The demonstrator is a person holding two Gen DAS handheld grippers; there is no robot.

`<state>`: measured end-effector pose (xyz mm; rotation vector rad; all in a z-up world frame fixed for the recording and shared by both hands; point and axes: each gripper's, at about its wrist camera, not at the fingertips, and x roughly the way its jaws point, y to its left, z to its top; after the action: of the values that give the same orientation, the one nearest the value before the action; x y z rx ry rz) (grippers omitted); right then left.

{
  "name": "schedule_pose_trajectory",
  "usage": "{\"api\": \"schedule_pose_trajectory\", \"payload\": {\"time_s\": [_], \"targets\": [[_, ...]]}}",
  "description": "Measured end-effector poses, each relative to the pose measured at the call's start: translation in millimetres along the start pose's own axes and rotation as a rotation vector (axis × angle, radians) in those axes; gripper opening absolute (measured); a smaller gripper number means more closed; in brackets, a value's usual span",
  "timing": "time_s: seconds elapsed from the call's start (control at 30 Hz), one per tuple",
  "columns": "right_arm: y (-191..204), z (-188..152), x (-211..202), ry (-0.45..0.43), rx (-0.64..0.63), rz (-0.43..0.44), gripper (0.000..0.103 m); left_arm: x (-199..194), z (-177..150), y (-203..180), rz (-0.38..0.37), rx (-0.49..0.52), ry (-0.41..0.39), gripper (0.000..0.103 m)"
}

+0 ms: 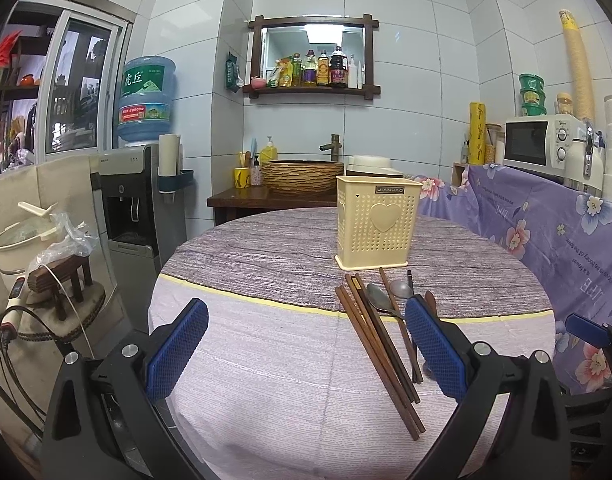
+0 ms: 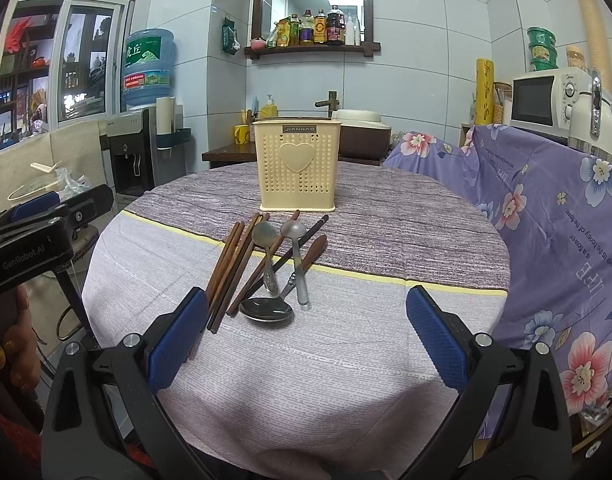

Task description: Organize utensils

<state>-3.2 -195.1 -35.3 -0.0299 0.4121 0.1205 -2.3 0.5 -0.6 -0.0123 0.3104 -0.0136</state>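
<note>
A cream perforated utensil holder [image 1: 376, 224] [image 2: 297, 166] with a heart on its front stands upright on the round table. In front of it lies a loose pile: several brown wooden chopsticks [image 1: 380, 356] [image 2: 229, 268], metal spoons [image 2: 265, 310] [image 1: 380, 300] and a wooden spoon [image 2: 316, 250]. My left gripper [image 1: 306, 348] hovers open above the near table edge, its right finger beside the chopsticks. My right gripper [image 2: 306, 344] is open too, just short of the pile, nothing between its fingers.
A floral purple cloth [image 2: 546, 216] covers furniture to the right, with a microwave [image 2: 546, 98] behind. A water dispenser [image 1: 133, 200] and a cooker [image 1: 21, 240] stand left of the table. The lilac tablecloth [image 2: 306, 380] is bare near me. A hand [image 2: 9, 344] holds the left gripper's body.
</note>
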Motion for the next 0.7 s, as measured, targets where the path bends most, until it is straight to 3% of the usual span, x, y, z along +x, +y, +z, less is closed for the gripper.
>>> {"api": "schedule_pose_trajectory", "payload": {"time_s": [0.7], "targets": [[0.1,0.1,-0.5,-0.001,0.001,0.0,0.098,-0.7,1.1,-2.2,0.0,0.002,-0.001,0.098]]}}
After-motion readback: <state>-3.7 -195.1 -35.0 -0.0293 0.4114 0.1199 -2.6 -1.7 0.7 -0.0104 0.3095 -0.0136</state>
